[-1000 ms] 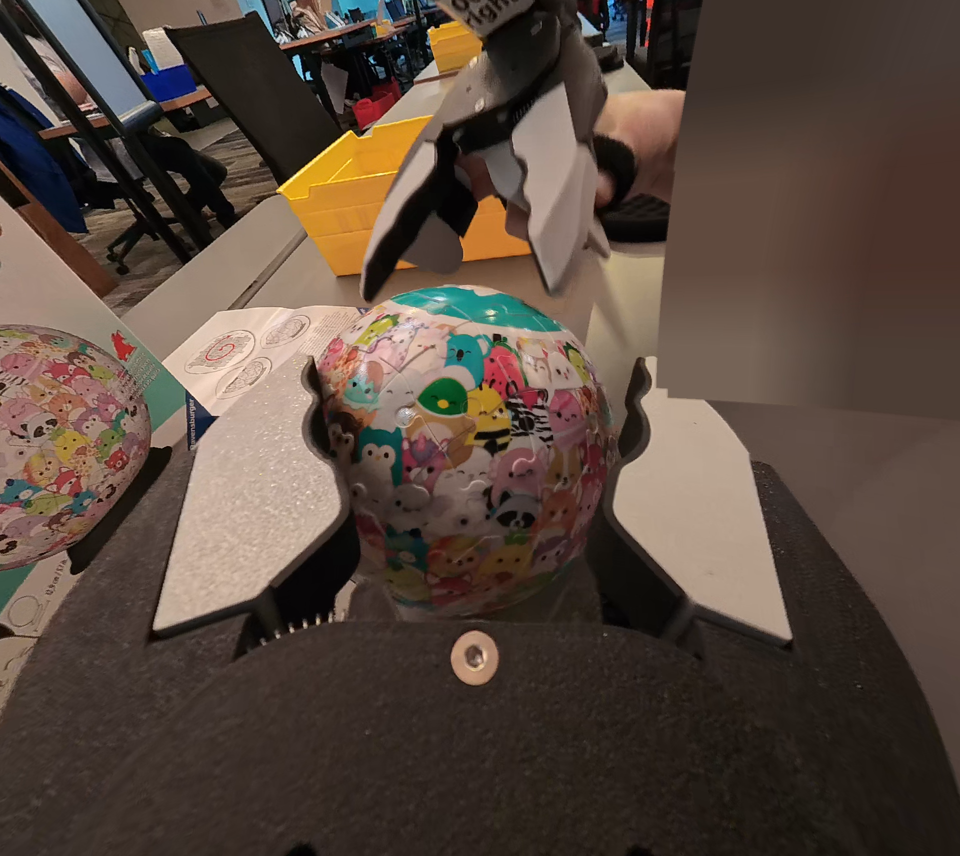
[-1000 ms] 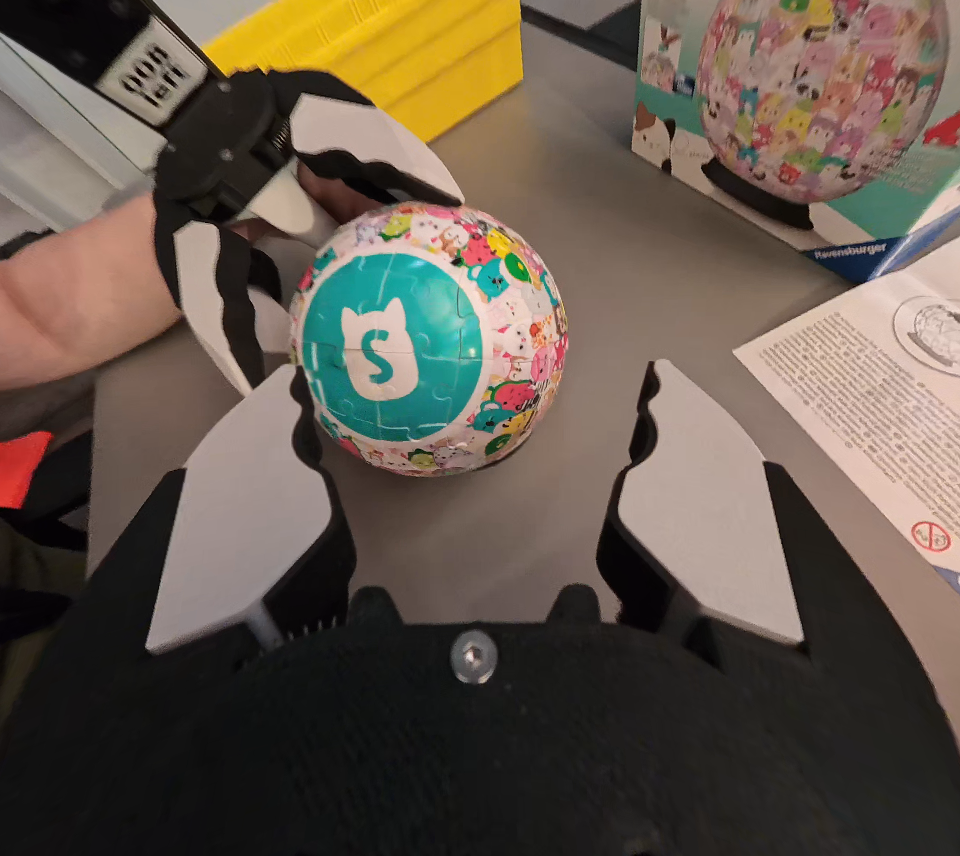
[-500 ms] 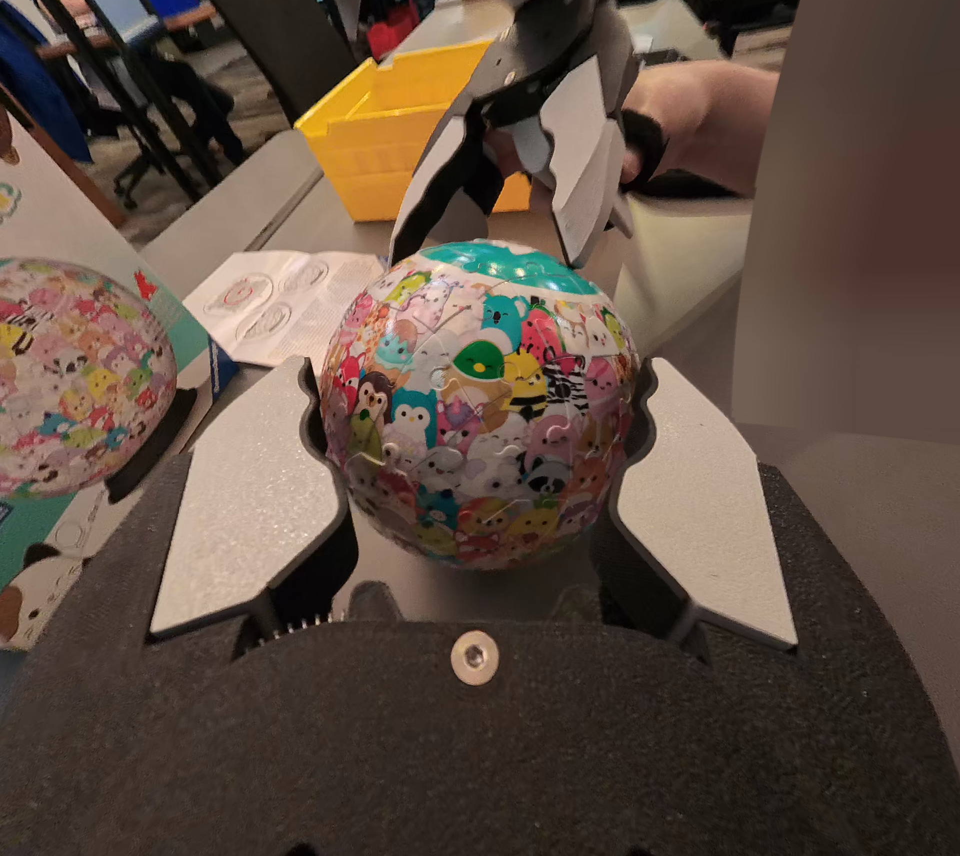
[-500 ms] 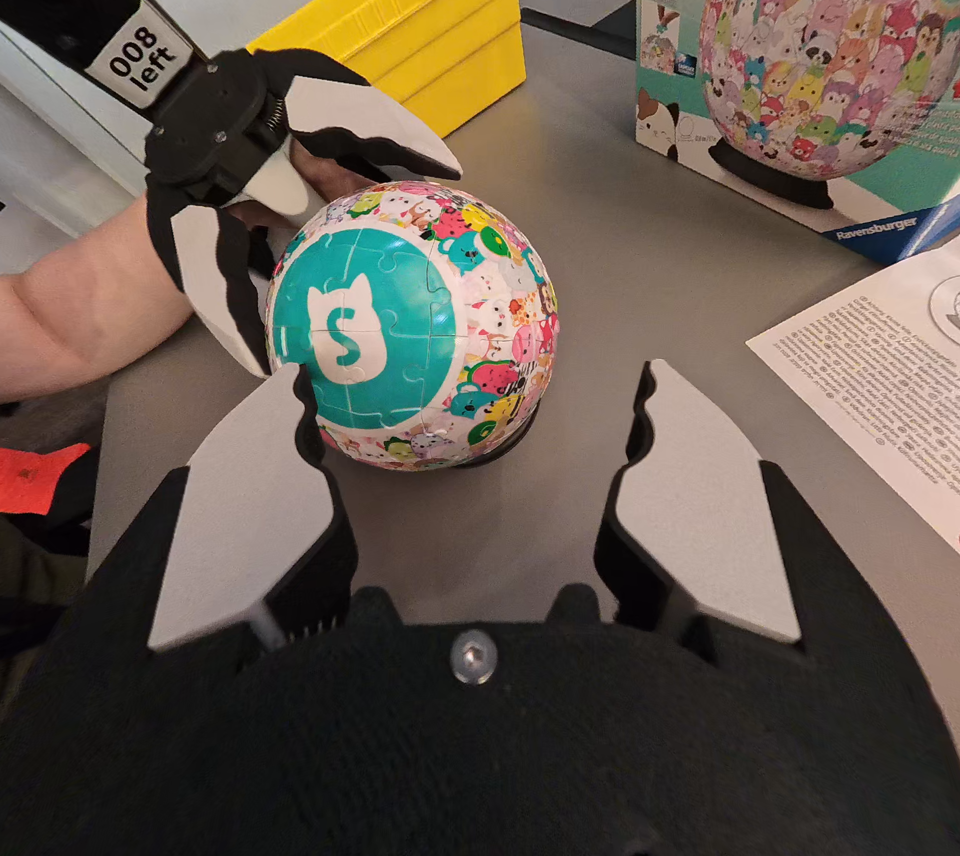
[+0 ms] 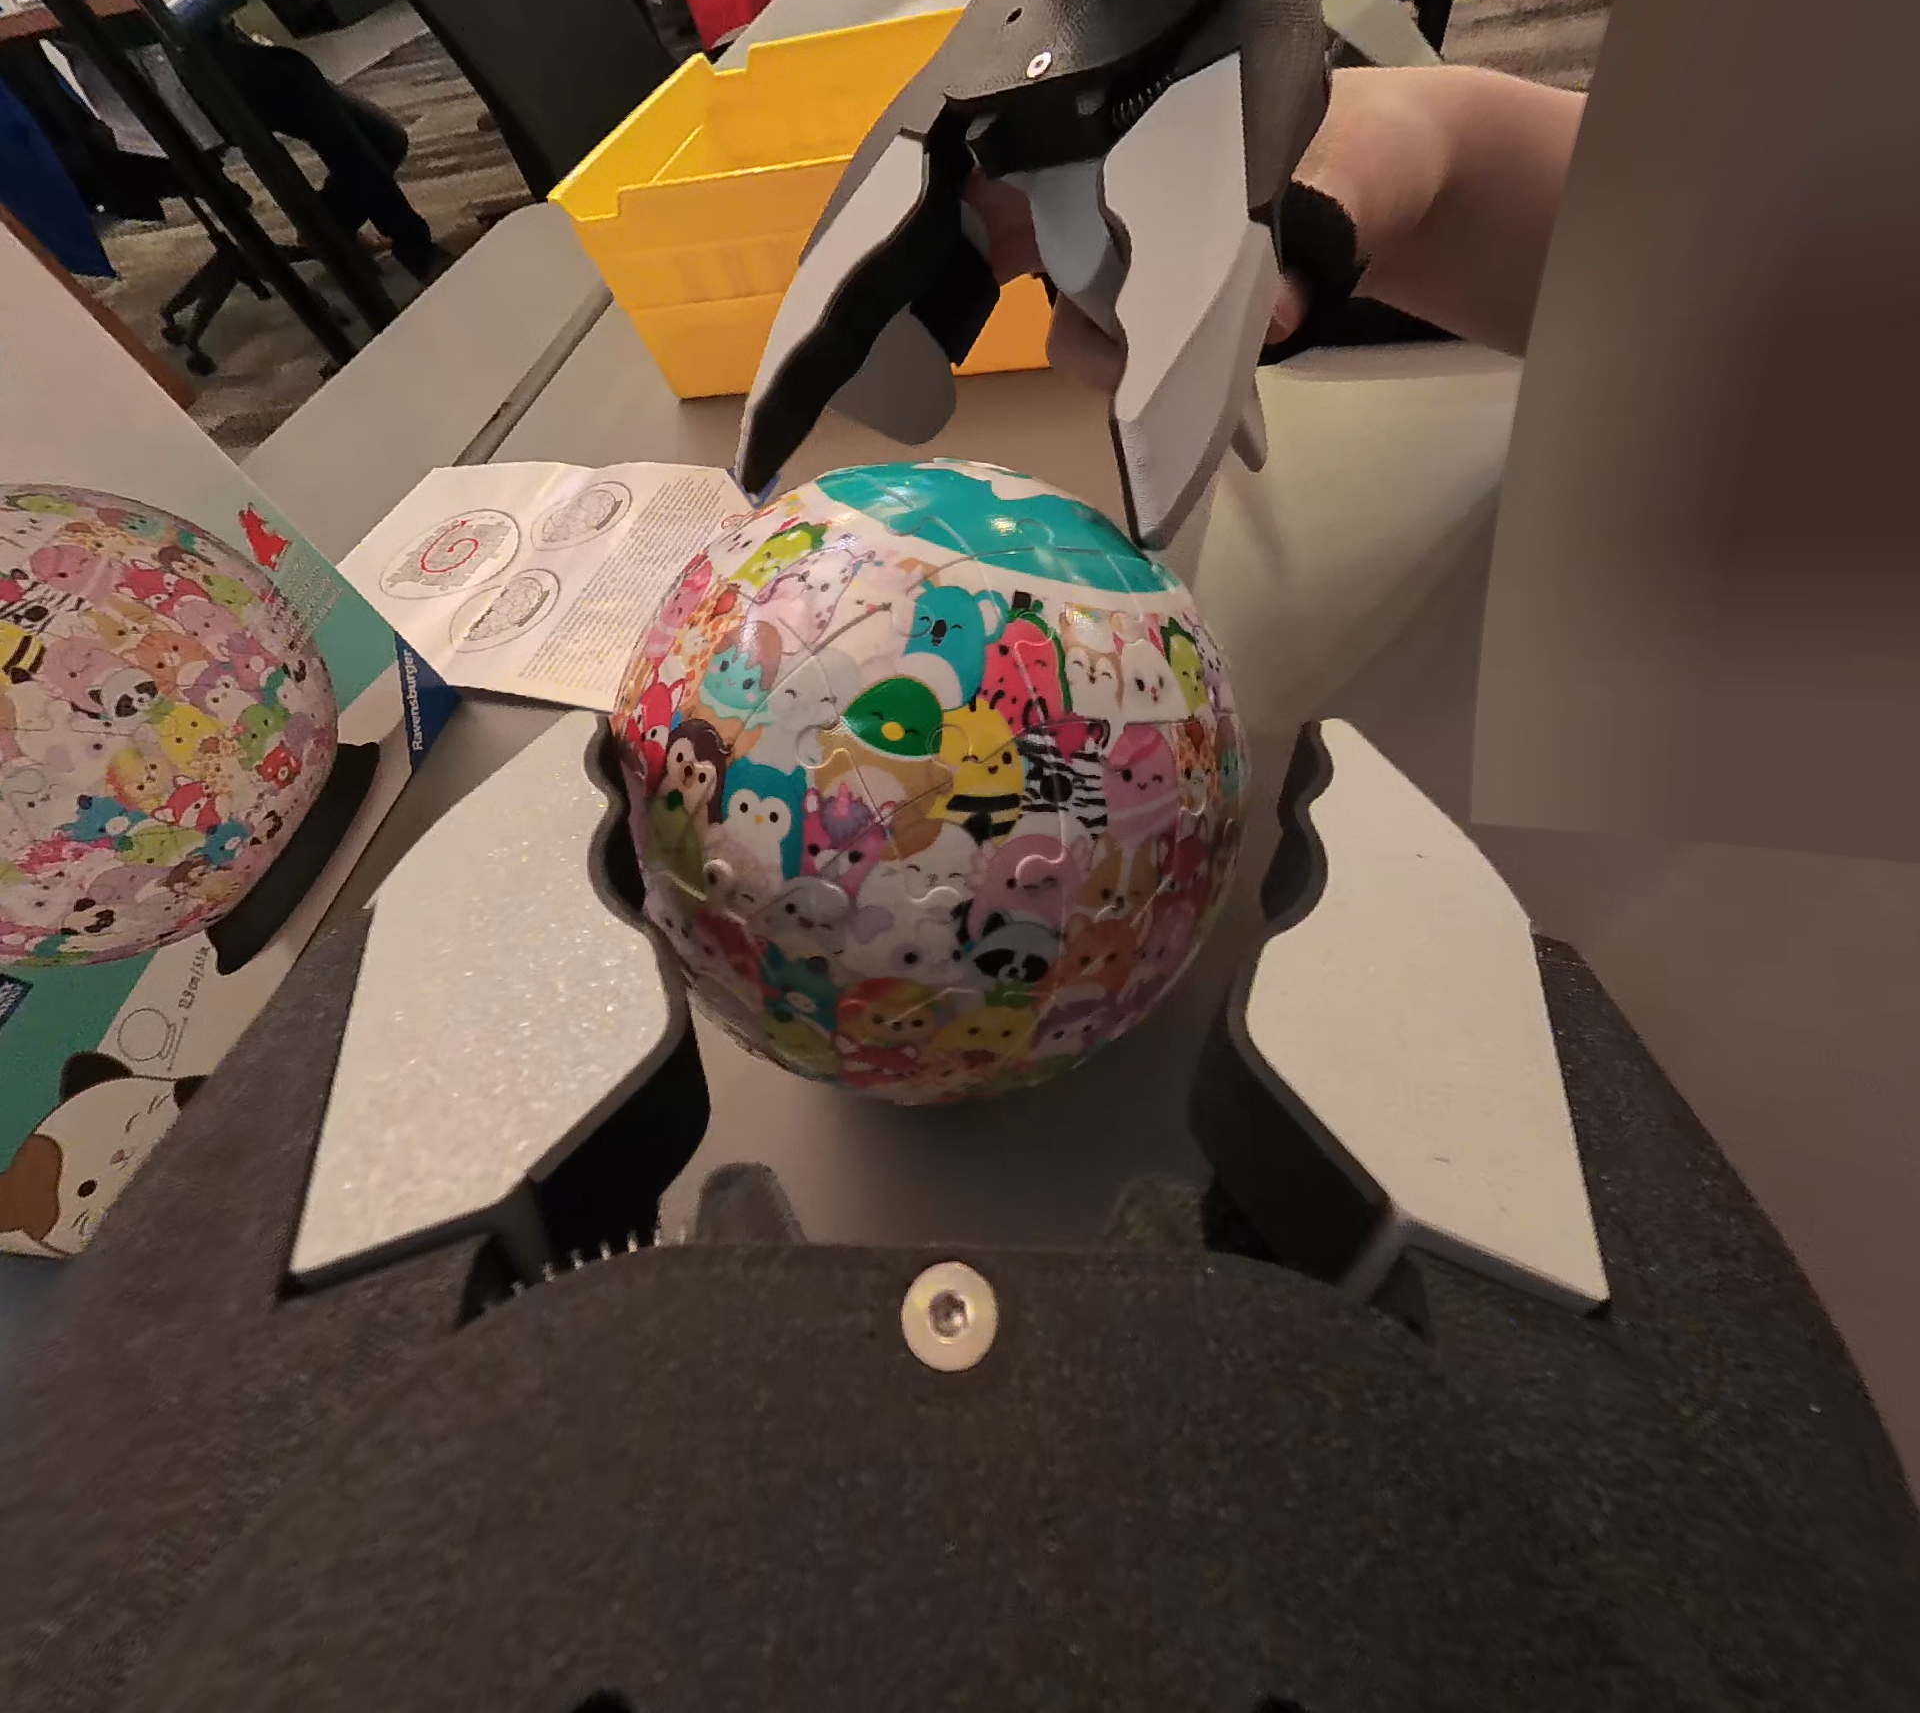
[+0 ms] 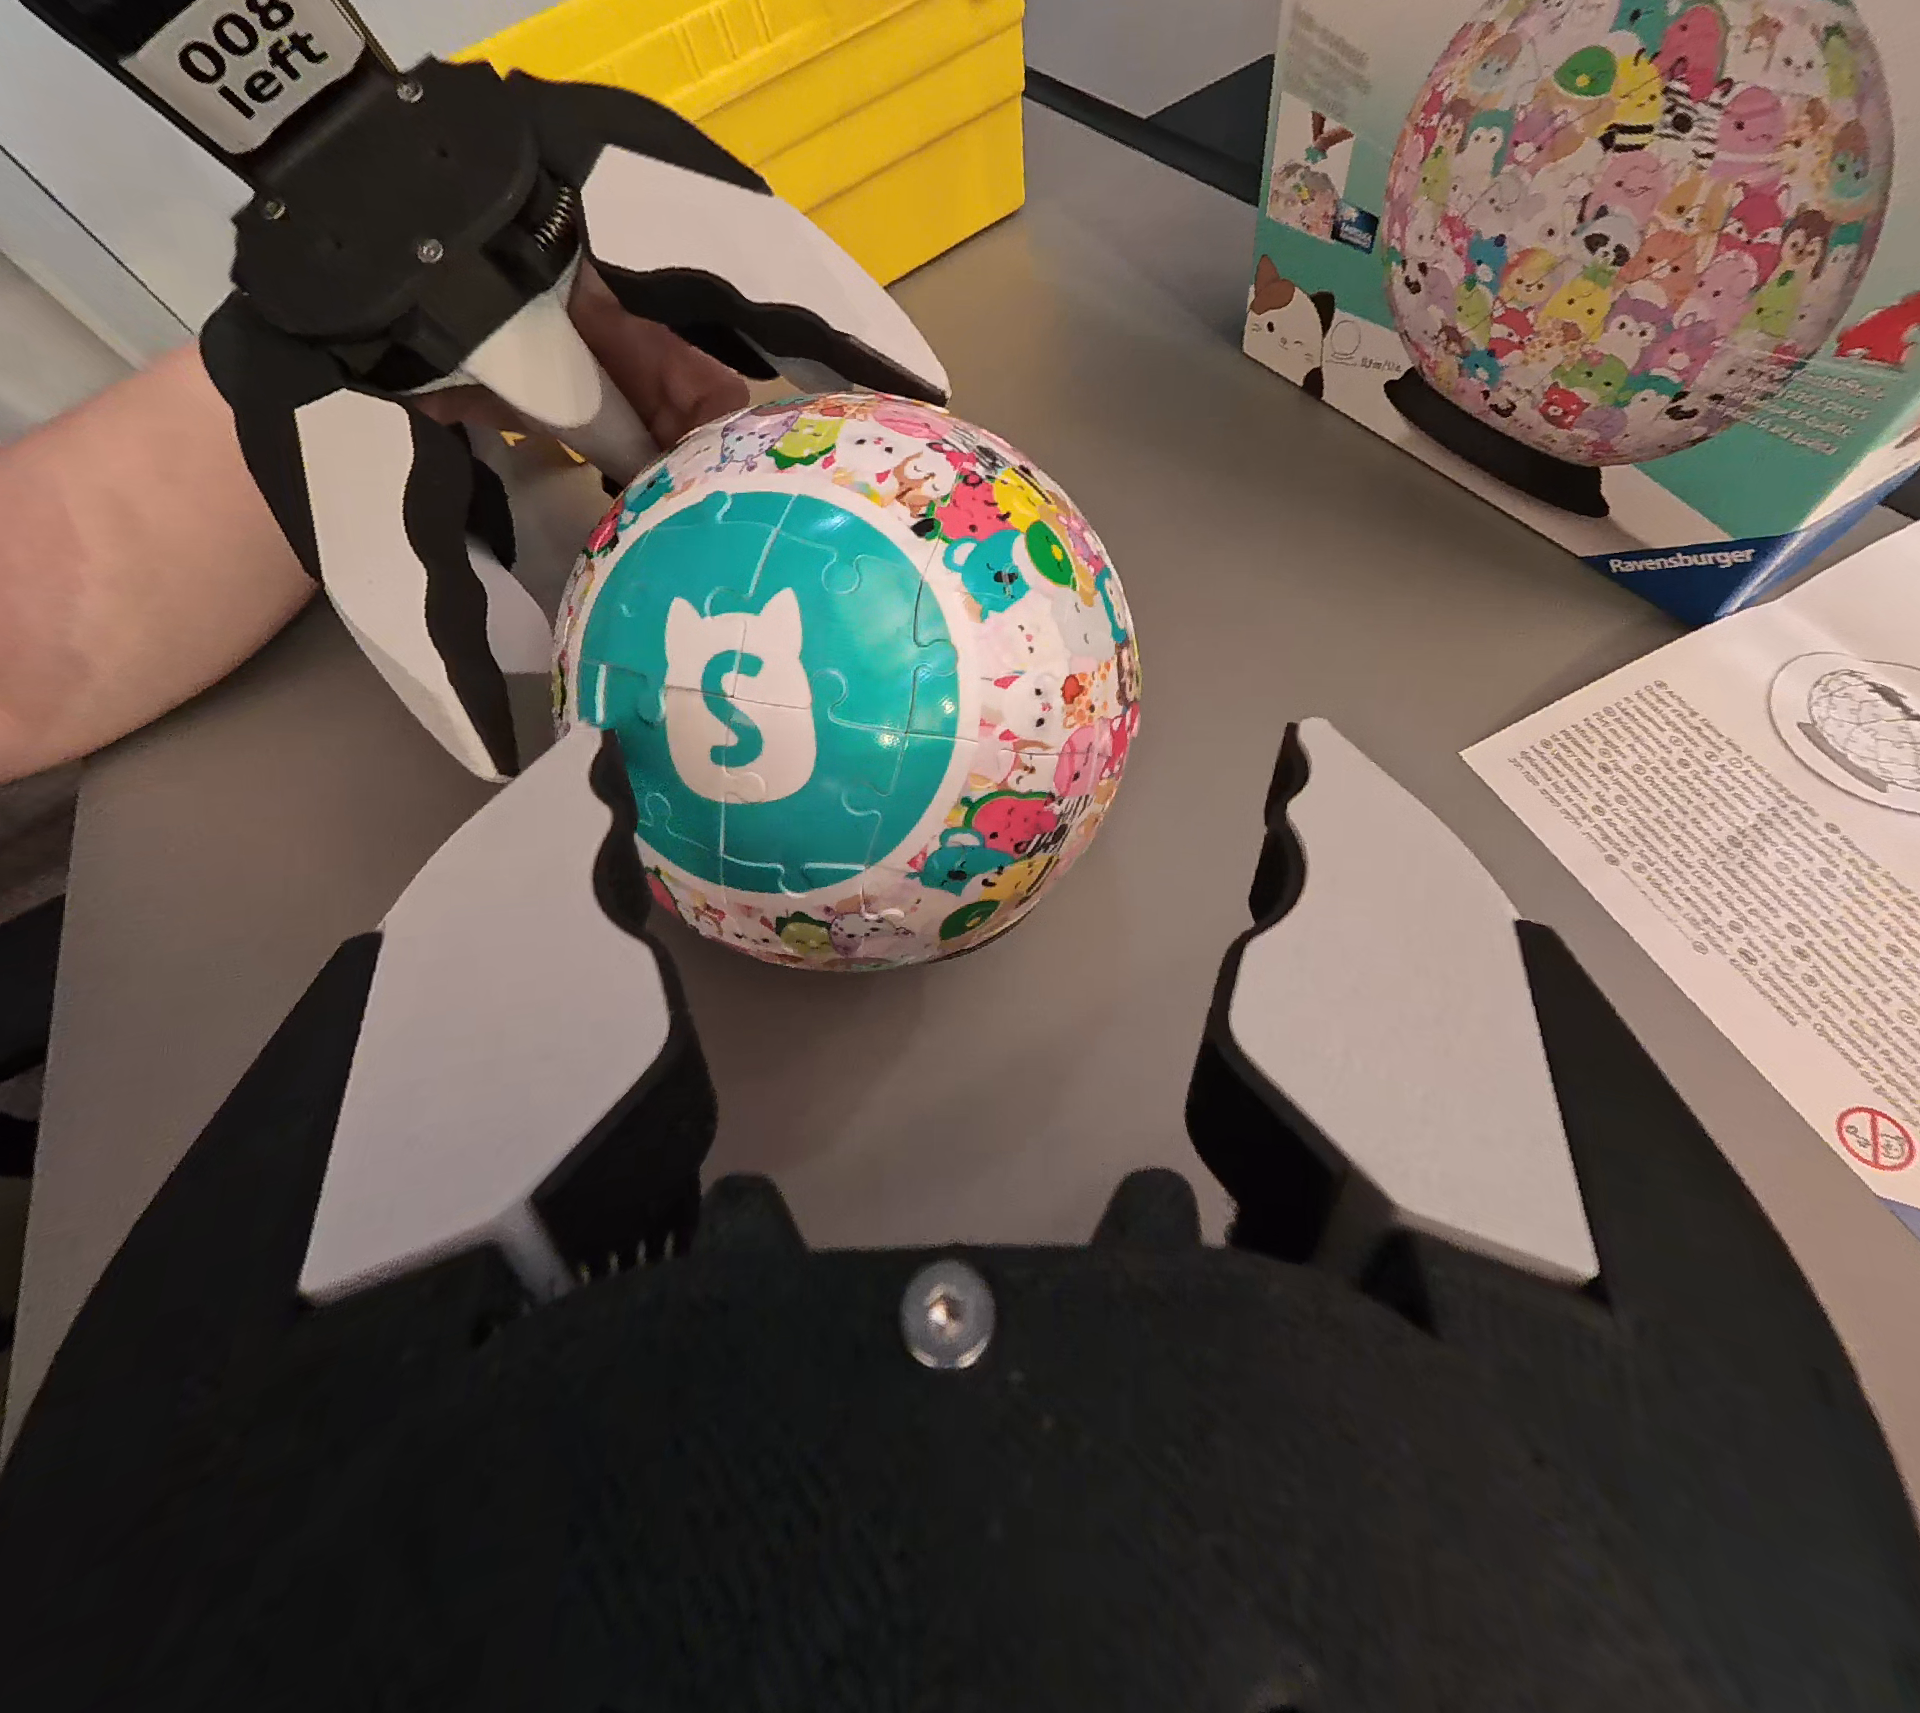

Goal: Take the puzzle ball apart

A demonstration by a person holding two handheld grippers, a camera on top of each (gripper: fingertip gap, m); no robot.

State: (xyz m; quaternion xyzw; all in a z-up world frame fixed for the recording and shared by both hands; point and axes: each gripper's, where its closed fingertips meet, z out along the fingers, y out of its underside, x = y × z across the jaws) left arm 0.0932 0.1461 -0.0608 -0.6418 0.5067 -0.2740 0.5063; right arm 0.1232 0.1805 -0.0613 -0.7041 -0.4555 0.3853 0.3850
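Since the earlier frames you have brought both grippers closer round the puzzle ball (image 5: 930,780), which now fills more of each view. From the left wrist, your left gripper (image 5: 956,790) stands with its jaws apart, one finger touching the ball's left flank and the other just beside its right flank, so you are bracing it rather than clamping it, as I judge. Above the ball, your right gripper (image 5: 940,500) hangs with jaws apart, its tips at the teal cap (image 5: 977,525), likely because the pieces there are the easiest to lift first. Left of the ball stands the puzzle box (image 5: 156,728); behind the ball lie a printed leaflet (image 5: 551,583) and a yellow bin (image 5: 748,209). From the right wrist, your right gripper (image 6: 945,738) is spread wide, one finger touching the cap's edge, the other clear of the ball, which rests on the grey table (image 6: 1226,458). The box, the leaflet and a tag on each gripper bear printed writing, which I leave unread; the cap shows a white emblem.
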